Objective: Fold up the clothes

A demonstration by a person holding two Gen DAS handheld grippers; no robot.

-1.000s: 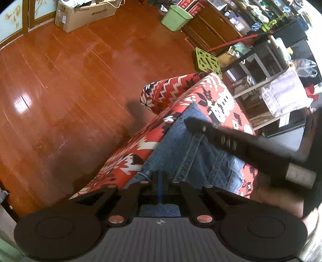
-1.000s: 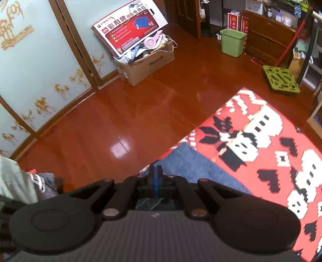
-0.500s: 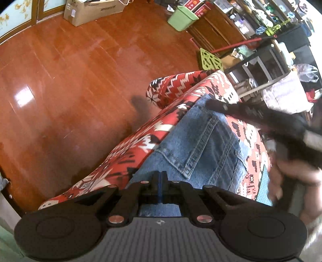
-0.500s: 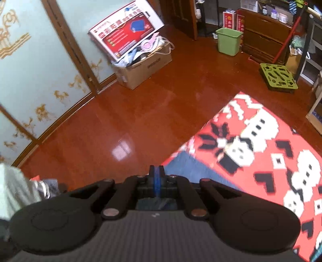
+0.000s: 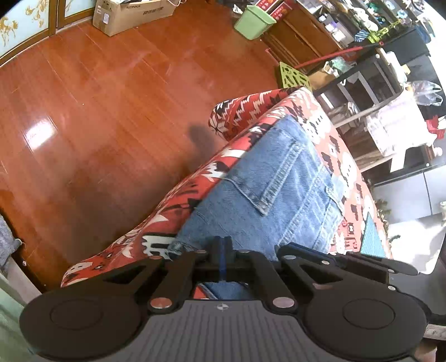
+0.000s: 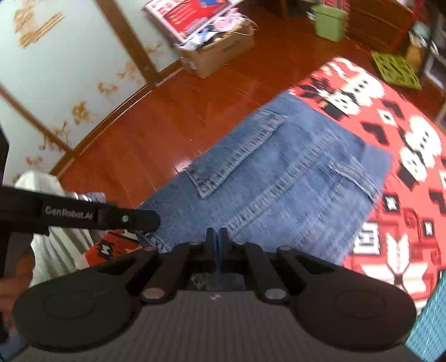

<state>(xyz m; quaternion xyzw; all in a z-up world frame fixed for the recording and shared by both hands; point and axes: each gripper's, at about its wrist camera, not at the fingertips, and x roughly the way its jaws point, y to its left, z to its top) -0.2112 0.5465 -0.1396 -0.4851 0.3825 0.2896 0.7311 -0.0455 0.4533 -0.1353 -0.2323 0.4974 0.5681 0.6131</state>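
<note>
Blue jeans (image 5: 278, 195) lie folded on a table under a red patterned cloth (image 5: 343, 161), back pockets up. My left gripper (image 5: 221, 247) is shut on the jeans' near edge, at the table's left side. A black finger of the right gripper (image 5: 334, 257) shows low to its right. In the right wrist view the jeans (image 6: 292, 172) spread across the cloth (image 6: 404, 139), and my right gripper (image 6: 216, 242) is shut on their near edge. The left gripper's finger (image 6: 139, 220) reaches in from the left, its tip at the jeans' near left corner.
Red wooden floor (image 5: 97, 125) borders the table's left side. A green bin (image 5: 252, 21), a cardboard box (image 5: 131, 14), a green stool (image 5: 292, 76) and shelves stand beyond. A teal mat (image 5: 372, 236) lies on the cloth at right. Pale clothes (image 6: 55, 242) are piled at left.
Both grippers drew back toward the near edge, so more of the jeans shows, pockets up. The right gripper dropped from across the left wrist view to its lower right.
</note>
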